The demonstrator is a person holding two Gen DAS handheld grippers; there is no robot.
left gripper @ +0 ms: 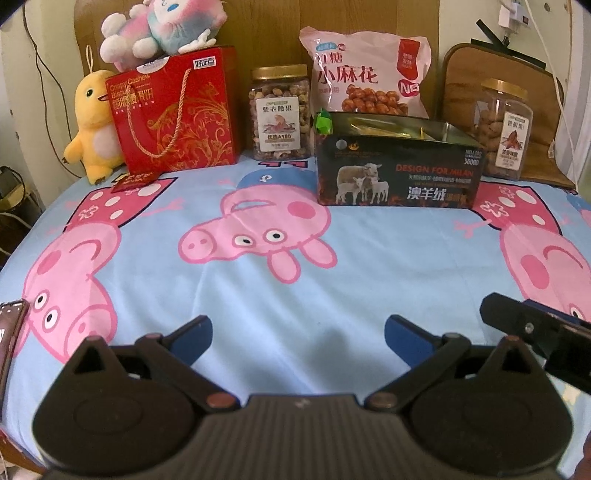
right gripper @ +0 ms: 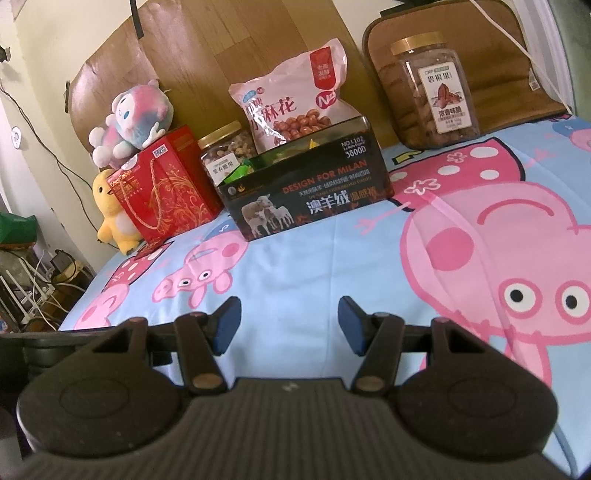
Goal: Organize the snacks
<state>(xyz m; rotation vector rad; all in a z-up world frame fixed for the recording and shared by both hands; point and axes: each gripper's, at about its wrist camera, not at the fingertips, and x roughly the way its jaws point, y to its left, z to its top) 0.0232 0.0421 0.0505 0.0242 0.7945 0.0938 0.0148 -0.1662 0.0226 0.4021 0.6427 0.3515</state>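
Cartoon-print bed (left gripper: pixel 295 295): snacks lined along the top of frame, black box (left gripper: pixel 399 177) part-filled; both tools spread, empty.

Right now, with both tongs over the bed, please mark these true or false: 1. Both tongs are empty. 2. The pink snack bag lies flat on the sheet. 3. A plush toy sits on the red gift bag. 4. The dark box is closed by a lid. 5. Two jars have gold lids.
1. True: the left tongs and right tongs stand open with nothing between them.
2. False: the pink snack bag stands upright behind the dark box.
3. True: a pink and blue plush toy lies on the red gift bag.
4. False: the box is open on top.
5. True: the cashew jar and the pecan jar.
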